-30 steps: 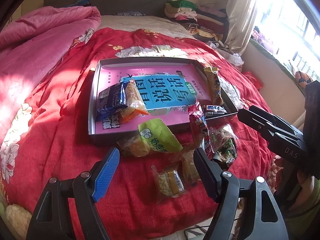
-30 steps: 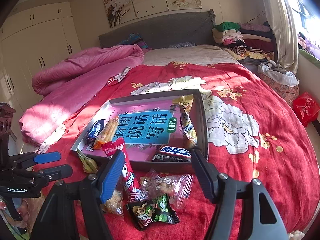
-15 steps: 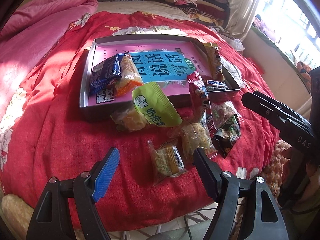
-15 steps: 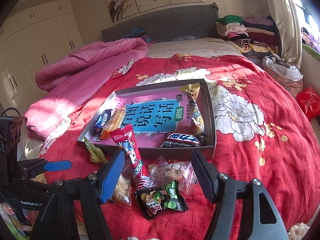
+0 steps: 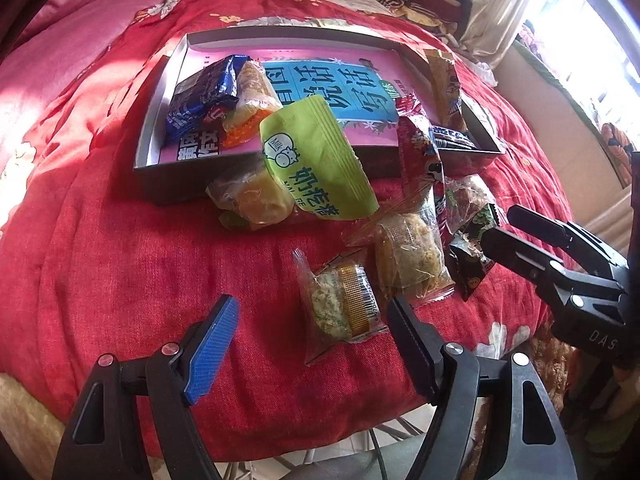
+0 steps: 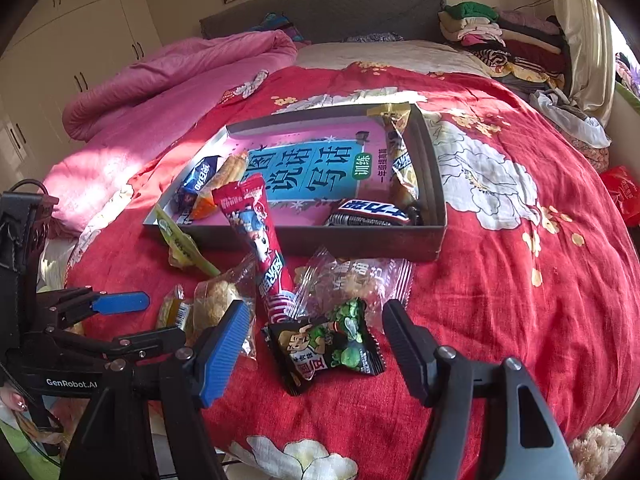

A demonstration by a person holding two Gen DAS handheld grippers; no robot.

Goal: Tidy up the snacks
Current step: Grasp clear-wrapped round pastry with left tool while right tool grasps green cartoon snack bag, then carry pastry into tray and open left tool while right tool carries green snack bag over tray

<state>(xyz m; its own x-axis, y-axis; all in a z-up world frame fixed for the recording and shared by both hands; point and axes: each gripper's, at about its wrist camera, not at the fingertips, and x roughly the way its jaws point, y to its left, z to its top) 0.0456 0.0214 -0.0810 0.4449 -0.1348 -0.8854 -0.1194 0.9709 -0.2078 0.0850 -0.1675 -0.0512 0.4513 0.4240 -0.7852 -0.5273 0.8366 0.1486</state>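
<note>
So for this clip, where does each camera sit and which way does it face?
Left wrist: rides the left claw, open, looking down its fingers over the near bed edge at a clear-wrapped pastry and the gray box; the right claw enters at right.
Right wrist: rides the right claw, open, facing the headboard over a black pea snack packet; the left claw shows at left.
Shared: the gray box, the red snack tube and the red bedspread.

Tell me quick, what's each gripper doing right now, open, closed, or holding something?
Left gripper: open, holding nothing, over the clear cake packet.
Right gripper: open, holding nothing, over the black pea snack bag.
</note>
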